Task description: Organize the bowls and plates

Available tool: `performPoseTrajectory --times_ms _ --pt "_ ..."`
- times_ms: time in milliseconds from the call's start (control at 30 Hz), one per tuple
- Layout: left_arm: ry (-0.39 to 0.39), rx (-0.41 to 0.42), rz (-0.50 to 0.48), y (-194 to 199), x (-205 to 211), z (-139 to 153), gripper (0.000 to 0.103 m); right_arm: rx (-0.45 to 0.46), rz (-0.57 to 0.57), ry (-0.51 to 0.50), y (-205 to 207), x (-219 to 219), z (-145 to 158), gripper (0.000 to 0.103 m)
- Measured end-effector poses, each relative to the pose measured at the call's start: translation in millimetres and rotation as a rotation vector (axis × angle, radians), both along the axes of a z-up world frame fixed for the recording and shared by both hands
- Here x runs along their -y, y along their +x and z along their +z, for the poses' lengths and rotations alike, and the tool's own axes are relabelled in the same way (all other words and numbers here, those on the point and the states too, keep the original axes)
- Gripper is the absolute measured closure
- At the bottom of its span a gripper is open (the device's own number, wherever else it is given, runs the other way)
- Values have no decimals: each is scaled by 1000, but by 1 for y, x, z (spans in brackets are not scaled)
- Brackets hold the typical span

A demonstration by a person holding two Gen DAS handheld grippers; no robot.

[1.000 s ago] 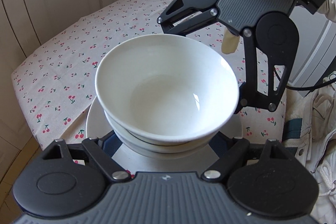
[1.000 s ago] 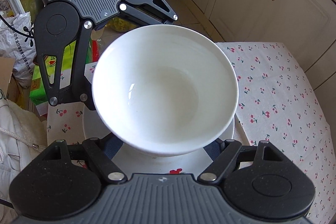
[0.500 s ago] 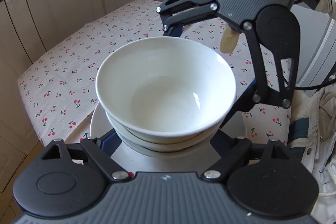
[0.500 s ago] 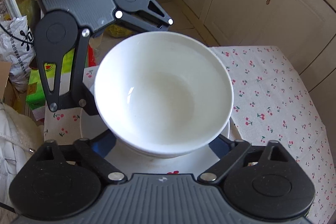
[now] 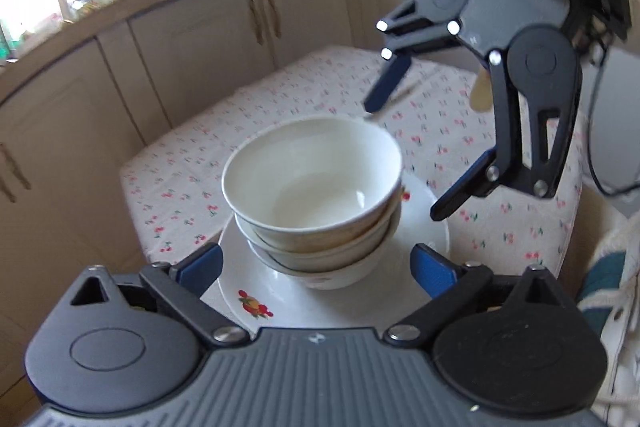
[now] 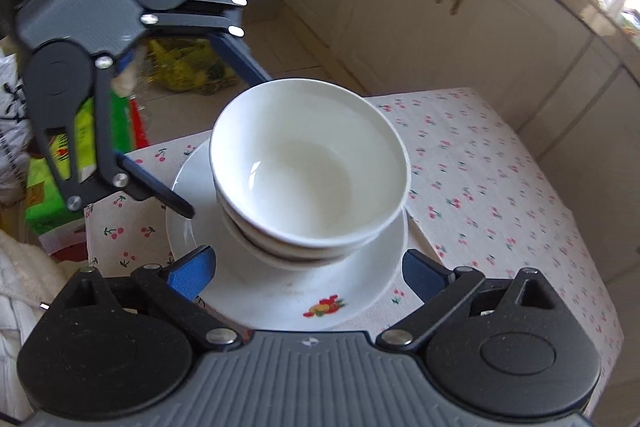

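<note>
A stack of three white bowls stands on a white plate with a fruit print, near the table's edge. The stack also shows in the right wrist view on the same plate. My left gripper is open, its blue fingers wide apart on either side of the stack, above the plate. My right gripper is open the same way from the opposite side. Each gripper shows in the other's view, raised above the bowls, the right one and the left one both empty.
The table carries a white cloth with cherry print. Beige cabinets curve round behind it. Bags and a green box lie on the floor beside the table. White fabric hangs at the table's right.
Both grippers have lifted and pulled back from the bowl stack, which now sits free on the plate. The jaws, earlier low beside the bowls, are clear of them.
</note>
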State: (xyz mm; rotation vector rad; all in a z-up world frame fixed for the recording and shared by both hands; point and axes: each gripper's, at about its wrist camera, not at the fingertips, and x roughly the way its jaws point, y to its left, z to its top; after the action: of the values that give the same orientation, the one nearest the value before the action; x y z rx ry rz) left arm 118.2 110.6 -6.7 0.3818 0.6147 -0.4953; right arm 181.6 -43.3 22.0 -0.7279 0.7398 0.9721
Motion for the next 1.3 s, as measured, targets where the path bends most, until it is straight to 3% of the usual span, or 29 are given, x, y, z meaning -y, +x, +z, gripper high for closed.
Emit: performPoseTrajectory --times_ms 100,267,367,467,633,900,1300 --pt "-85 58 118 -23 5 9 1 34 -140 29 -18 14 5 1" --pt "-149 130 405 -55 23 22 1 92 -468 142 -42 47 13 0" --pt "-193 103 504 -67 35 26 1 51 -675 258 -54 70 18 0" --pt "-218 97 570 -77 46 28 1 77 -801 333 -77 84 16 0" --pt "-298 46 616 -90 52 21 1 120 -862 345 -113 92 8 0" --pt "-277 57 668 -104 61 14 1 157 -880 347 -136 93 11 0" --pt "-284 59 672 -104 63 18 1 172 -889 361 -140 96 14 0"
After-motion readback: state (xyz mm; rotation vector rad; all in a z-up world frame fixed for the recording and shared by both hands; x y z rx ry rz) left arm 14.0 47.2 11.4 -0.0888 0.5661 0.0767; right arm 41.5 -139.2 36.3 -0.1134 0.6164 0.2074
